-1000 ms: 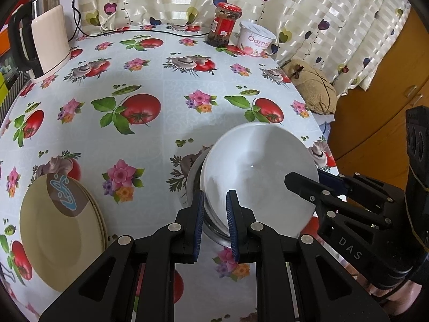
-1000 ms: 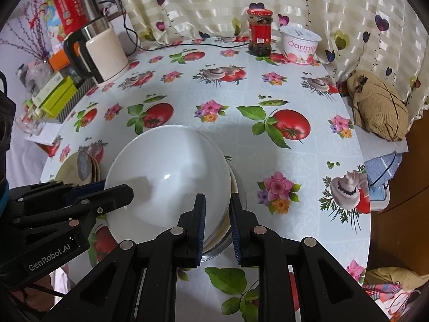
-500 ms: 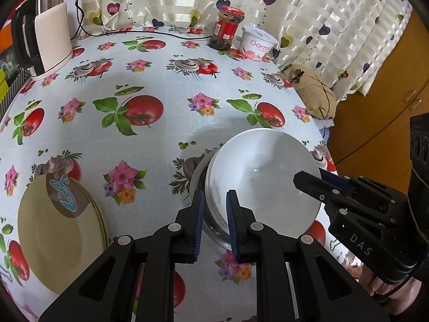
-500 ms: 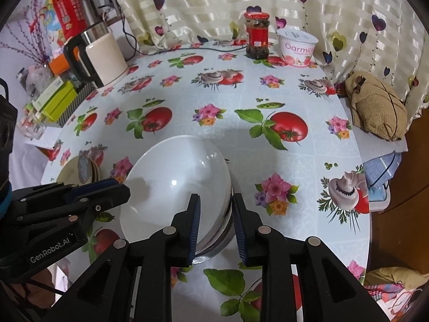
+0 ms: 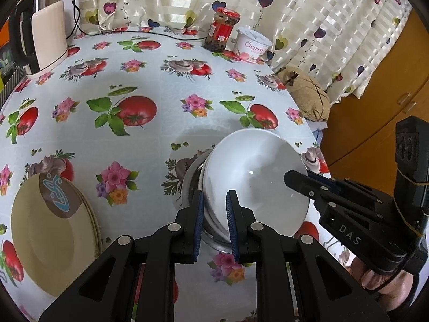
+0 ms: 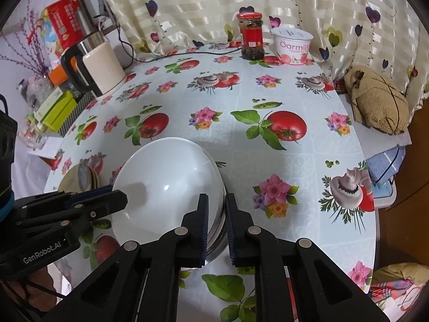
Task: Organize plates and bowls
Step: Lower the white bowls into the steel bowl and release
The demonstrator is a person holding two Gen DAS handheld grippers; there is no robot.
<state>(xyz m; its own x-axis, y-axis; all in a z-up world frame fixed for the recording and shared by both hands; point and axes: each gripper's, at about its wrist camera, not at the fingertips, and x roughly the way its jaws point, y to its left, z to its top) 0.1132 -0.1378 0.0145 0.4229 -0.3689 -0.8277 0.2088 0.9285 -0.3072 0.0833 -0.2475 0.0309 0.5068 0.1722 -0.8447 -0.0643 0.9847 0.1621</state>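
A white bowl (image 5: pixel 257 177) sits on top of a stack of bowls, with a steel bowl (image 5: pixel 191 185) at the bottom, near the table's front edge. It also shows in the right wrist view (image 6: pixel 166 185). My left gripper (image 5: pixel 213 209) has its fingers on either side of the stack's left rim, with a narrow gap. My right gripper (image 6: pixel 216 212) straddles the right rim the same way. A stack of beige plates (image 5: pixel 51 236) lies at the left and shows in the right wrist view (image 6: pixel 80 179).
A kettle (image 5: pixel 40 35), a red-lidded jar (image 5: pixel 224 29) and a yogurt tub (image 5: pixel 253 44) stand along the table's far side. A brown cloth bundle (image 5: pixel 308 96) lies off the right edge. Boxes (image 6: pixel 57 110) sit beyond the left edge.
Both grippers have drawn back and down with the bowl stack; the white bowl now sits lower and smaller in both views. Their jaws have widened slightly around the rim.
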